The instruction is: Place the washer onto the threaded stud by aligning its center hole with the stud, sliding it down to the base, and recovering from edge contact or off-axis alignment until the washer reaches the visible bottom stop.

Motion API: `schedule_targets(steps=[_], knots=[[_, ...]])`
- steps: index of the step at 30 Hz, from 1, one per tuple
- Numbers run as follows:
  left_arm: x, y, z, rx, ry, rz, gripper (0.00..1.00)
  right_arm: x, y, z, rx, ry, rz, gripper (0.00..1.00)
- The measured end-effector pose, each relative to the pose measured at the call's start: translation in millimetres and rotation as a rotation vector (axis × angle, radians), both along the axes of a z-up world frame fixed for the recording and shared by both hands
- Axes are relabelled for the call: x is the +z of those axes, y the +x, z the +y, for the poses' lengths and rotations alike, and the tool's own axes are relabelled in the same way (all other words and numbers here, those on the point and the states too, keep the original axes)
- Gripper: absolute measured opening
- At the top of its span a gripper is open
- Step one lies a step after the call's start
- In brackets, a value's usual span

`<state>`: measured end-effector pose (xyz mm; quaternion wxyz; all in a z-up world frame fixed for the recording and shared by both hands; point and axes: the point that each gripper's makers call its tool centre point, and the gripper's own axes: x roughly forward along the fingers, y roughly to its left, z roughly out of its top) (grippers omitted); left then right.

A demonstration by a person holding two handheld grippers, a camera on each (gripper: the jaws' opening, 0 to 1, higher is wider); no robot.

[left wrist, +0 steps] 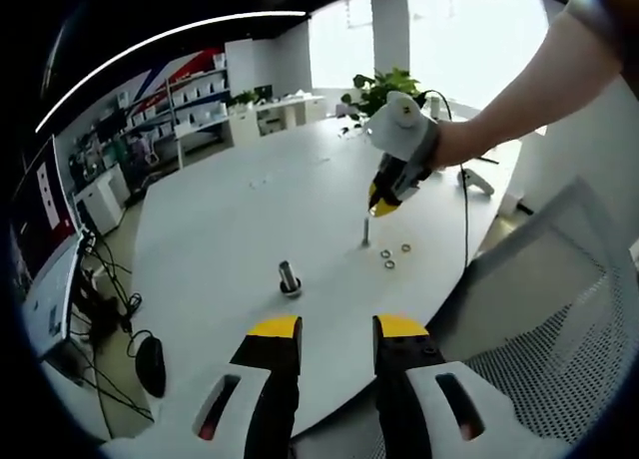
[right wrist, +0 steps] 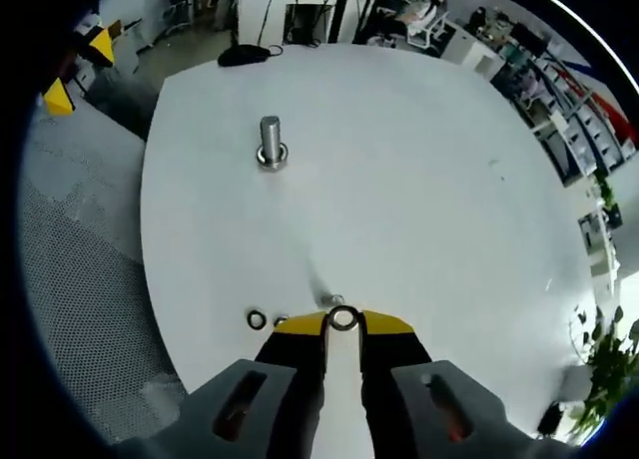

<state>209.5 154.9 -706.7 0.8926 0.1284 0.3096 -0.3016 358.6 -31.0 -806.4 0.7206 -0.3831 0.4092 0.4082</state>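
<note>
Well apart, the upright grey threaded metal stud [right wrist: 271,142] has bare white bench [right wrist: 419,180] around it; the right gripper [right wrist: 342,322] pinches a small steel ring washer [right wrist: 342,318], while the left gripper [left wrist: 337,329] gapes, holding nothing.

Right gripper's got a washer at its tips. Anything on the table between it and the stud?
Nothing visible. Bare white table lies between the washer at the right gripper and the stud.

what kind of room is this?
Probably an office or lab workspace: a large white round table, storage shelves along the wall, a mesh office chair, and a potted plant by bright windows.
</note>
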Motion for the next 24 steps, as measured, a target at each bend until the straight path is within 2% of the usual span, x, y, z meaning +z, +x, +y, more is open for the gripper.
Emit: schedule_targets(steps=[6, 12, 16, 24], knots=[[-0.2, 0.0, 0.3, 0.003, -0.002, 0.003, 0.26, 2.5, 5.6, 10.2, 0.001, 0.021, -0.001, 0.13], [-0.5, -0.3, 0.2, 0.002, -0.001, 0.005, 0.26, -4.5, 2.6, 9.5, 0.025, -0.009, 0.031, 0.13], [-2.0, -0.8, 0.6, 0.001, 0.010, 0.008, 0.26, -6.8, 3.3, 8.5, 0.057, -0.034, 0.020, 0.13], [-3.1, -0.4, 2.0, 0.006, 0.011, 0.014, 0.26, -10.8, 3.2, 7.2, 0.060, -0.046, 0.035, 0.13]])
